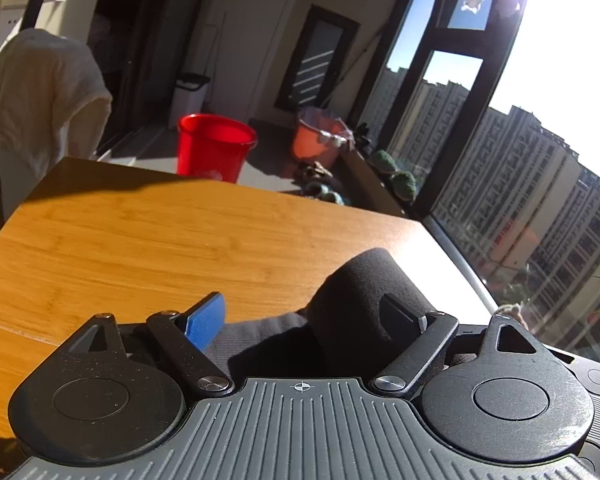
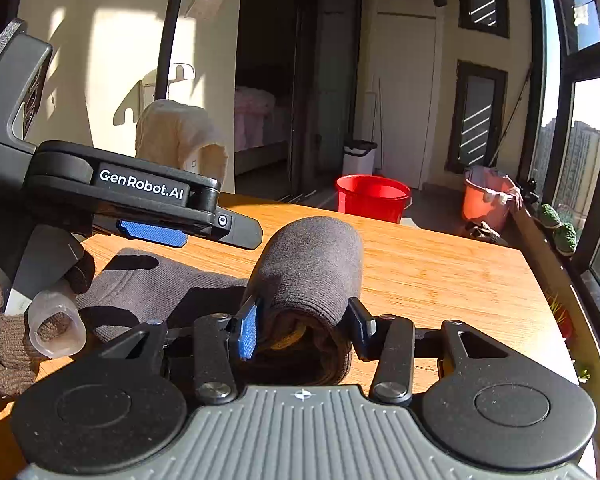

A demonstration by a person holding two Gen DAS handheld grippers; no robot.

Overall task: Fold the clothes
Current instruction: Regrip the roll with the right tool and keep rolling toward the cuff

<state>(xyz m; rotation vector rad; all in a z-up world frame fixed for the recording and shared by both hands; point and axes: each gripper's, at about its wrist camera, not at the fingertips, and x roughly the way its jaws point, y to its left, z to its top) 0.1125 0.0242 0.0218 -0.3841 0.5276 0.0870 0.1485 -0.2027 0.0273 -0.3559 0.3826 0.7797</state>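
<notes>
On a sunlit wooden table (image 2: 440, 272), the right gripper (image 2: 304, 322) clamped a soft, light rolled dark garment (image 2: 312, 264) at its near end; the left gripper (image 1: 300, 312) stood open beside it, holding nothing.

1. Left wrist camera sits just behind the left gripper (image 1: 300, 316), low over the table (image 1: 140, 232), facing the window.
2. Right wrist camera sits likewise behind the right gripper (image 2: 304, 328); both views share the red bucket (image 1: 214, 146).
</notes>
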